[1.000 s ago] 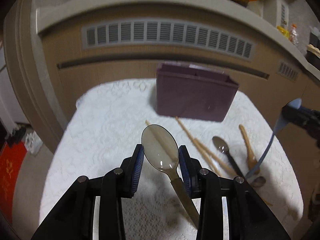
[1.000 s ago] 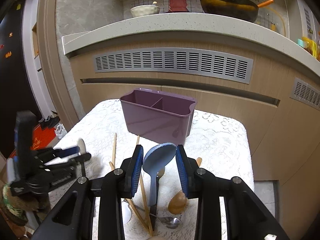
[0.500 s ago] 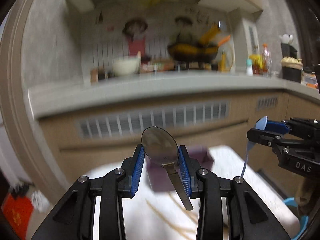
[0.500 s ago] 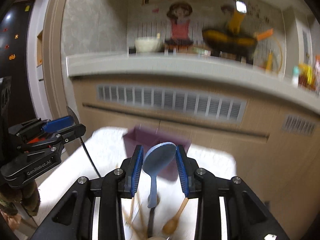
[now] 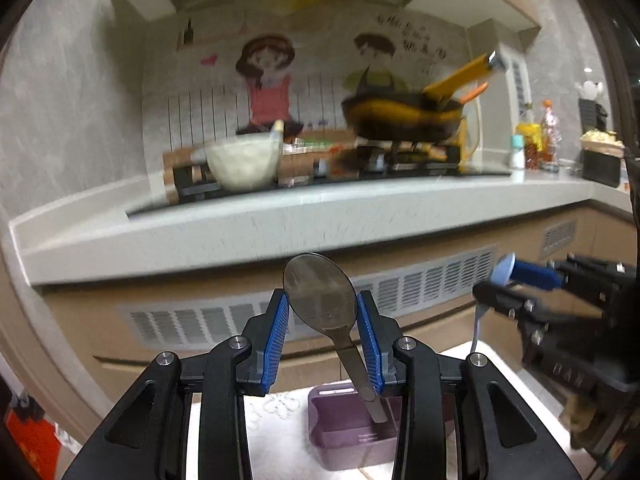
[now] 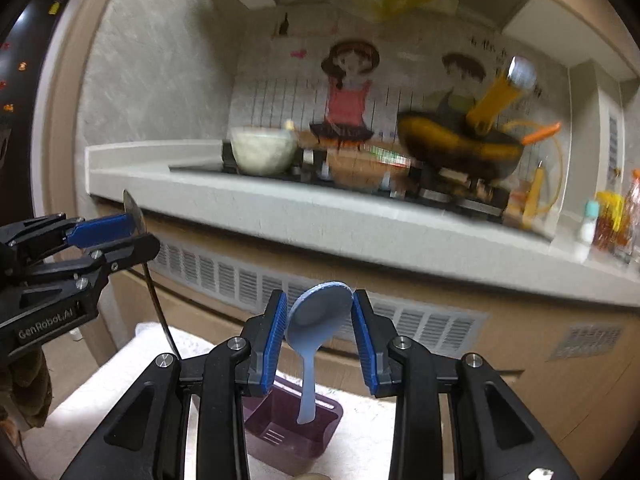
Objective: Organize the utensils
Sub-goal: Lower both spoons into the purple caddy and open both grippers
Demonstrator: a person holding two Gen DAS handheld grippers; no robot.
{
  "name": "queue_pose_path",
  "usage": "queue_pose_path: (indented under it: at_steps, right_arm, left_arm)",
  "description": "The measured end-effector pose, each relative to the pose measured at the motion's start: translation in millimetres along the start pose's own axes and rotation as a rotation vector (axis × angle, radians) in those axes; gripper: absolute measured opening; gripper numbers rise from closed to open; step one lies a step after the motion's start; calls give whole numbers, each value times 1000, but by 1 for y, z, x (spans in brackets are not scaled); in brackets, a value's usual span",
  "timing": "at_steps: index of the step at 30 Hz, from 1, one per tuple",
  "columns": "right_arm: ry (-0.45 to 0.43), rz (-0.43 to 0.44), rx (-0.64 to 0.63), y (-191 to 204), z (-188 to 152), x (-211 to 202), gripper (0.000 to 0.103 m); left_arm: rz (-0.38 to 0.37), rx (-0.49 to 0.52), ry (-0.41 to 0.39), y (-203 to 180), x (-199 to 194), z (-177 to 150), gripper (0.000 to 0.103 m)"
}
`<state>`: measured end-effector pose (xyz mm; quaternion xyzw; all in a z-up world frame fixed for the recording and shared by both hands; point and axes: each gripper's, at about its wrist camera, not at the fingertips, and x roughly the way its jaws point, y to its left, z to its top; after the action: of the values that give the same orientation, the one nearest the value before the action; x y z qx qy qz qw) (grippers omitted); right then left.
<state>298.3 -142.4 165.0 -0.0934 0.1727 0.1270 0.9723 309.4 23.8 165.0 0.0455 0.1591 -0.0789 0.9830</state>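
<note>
The left gripper (image 5: 322, 320) pinched a metal spoon (image 5: 320, 300) by its bowl between the blue pads (image 5: 278, 332), the handle hanging down towards the purple organizer box (image 5: 344, 436); the box stood below and beyond the fingers on the white lace cloth (image 5: 280, 440); the right gripper (image 6: 320, 324) clamped a pale blue plastic spoon (image 6: 320, 320) the same way, bowl up between its pads, handle dangling over the box's open top (image 6: 296, 432); each gripper showed in the other's view, the left at the left edge of the right wrist view (image 6: 120, 236), the right at the right edge of the left wrist view (image 5: 516, 284); farther off ran a grey countertop (image 5: 280, 220) with a white bowl (image 5: 244, 162) and a dark pan (image 5: 404, 120), both blurred.
</note>
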Motion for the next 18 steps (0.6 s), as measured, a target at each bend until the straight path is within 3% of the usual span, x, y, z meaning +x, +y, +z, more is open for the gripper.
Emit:
queue_pose_path:
  at_steps: [5,7,8,10,14,17,18]
  right_arm:
    - [119,29,29,0,-35,52,31]
    - [173,74,49,-2,-51,69,35]
    - [198,94,60,-2,-57,76,39]
    - [223,108,76,-3,-66,82,69]
    - [218,96,84,-5,-79,77,73]
    - [197,79,81,-7,-88,63,79]
    - [189,68,74,-7,-92,56,86]
  left_arm:
    - [-51,-13,120,-6,59,-33,37]
    - [-74,-18,165,-9,77,-47,51]
    - [-79,-33,183,-8,85,-55,56]
    - [-80,-57,199,-8,91,-66,65]
    - [-65,-148,224,2,86,-87,67]
    - [-24,-212,246,12,74,-104,80]
    - [-7,-226,258,14,69,-111,87]
